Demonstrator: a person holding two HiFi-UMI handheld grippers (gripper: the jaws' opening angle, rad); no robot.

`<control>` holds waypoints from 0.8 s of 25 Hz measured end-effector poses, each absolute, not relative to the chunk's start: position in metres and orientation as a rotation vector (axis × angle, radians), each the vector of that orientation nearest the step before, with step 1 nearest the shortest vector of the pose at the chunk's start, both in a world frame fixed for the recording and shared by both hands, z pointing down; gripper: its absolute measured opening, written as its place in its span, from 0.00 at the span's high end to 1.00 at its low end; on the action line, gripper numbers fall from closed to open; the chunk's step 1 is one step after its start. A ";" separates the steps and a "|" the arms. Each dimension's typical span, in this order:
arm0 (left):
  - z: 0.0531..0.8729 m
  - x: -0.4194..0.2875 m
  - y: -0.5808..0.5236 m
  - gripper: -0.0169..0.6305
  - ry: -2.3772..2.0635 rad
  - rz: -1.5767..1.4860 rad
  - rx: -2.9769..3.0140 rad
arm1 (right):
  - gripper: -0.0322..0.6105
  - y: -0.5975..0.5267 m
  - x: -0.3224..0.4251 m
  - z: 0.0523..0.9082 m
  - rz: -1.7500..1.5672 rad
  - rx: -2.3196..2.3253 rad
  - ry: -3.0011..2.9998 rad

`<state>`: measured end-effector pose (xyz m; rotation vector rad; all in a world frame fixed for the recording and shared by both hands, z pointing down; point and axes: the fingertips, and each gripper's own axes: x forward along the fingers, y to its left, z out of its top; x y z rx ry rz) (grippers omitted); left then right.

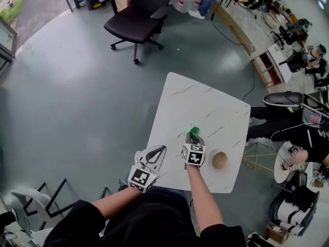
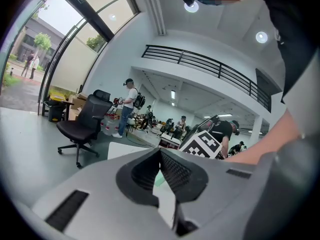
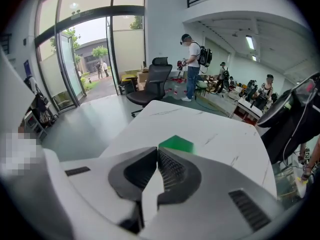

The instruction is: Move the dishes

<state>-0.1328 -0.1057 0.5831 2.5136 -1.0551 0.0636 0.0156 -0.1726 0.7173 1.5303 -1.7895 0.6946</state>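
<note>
Overall, the work surface is one white marble-patterned table [image 1: 205, 102] with rounded corners, standing on a smooth grey floor [image 1: 77, 86].

The tan bowl [image 1: 219, 160] sits on the table's near right part, just right of the right gripper [image 1: 195, 136] and apart from it. A small green piece [image 1: 194, 131] lies toward the middle of the table, just past that gripper's tips; contact cannot be confirmed.

The right gripper's jaws are closed together with nothing between them, and it points down at the table. The left gripper [image 1: 163, 148] is over the near edge of the table, clenched and empty, pointing nearly level.

A black office chair [image 1: 134, 22] stands on the far floor. Cluttered workbenches [image 1: 247, 24] line the far right. A seated person [image 1: 303, 133] is right of the table. A glass wall [image 3: 90, 49] closes the left side, and a railed balcony [image 2: 210, 64] runs overhead.
</note>
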 end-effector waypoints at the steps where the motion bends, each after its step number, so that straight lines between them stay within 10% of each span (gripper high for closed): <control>1: 0.584 -0.135 -0.108 0.95 -1.068 0.067 2.505 | 0.91 -0.177 0.012 0.719 0.689 1.514 -1.795; 20: 0.601 -0.172 -0.120 0.95 -1.164 0.073 2.426 | 0.91 -0.206 -0.037 0.748 0.600 1.328 -1.842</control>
